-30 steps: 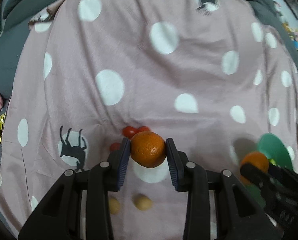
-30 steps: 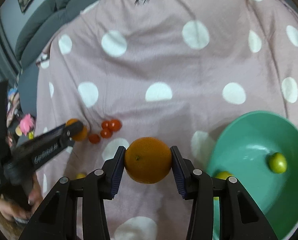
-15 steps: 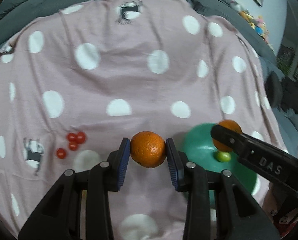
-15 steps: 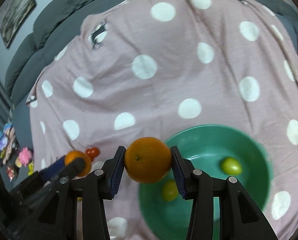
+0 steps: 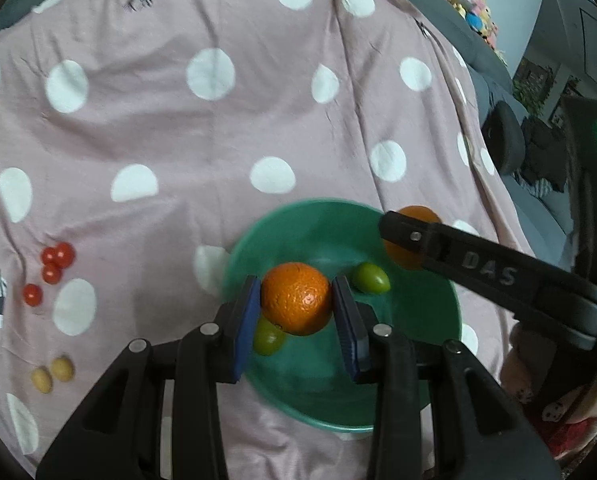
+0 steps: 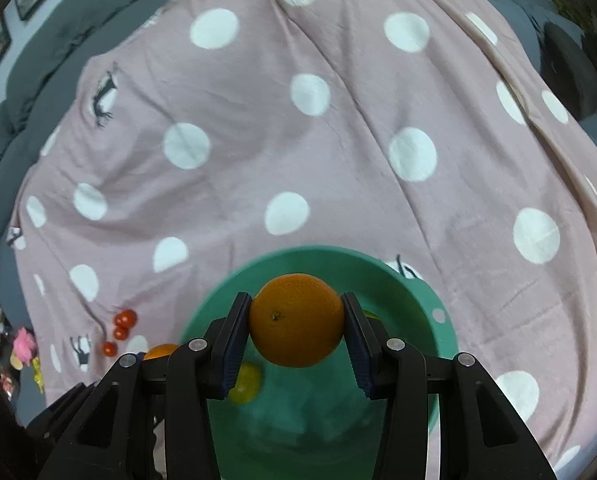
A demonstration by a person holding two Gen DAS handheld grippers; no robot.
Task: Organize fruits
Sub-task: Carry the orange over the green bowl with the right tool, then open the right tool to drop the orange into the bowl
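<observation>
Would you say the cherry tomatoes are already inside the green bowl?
No, the cherry tomatoes lie on the spotted blanket, well left of the green bowl.

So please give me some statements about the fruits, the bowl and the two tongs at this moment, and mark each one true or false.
1. Each of the two tongs grips an orange. True: the left tongs hold one orange, the right tongs hold another orange.
2. The green bowl has nothing in it. False: two small green fruits lie inside.
3. The red cherry tomatoes lie on the cloth, outside the bowl. True.
4. The two small yellow fruits lie in the bowl. False: they lie on the spotted cloth, left of the bowl.
5. The left tongs hang above the bowl. True.
</observation>
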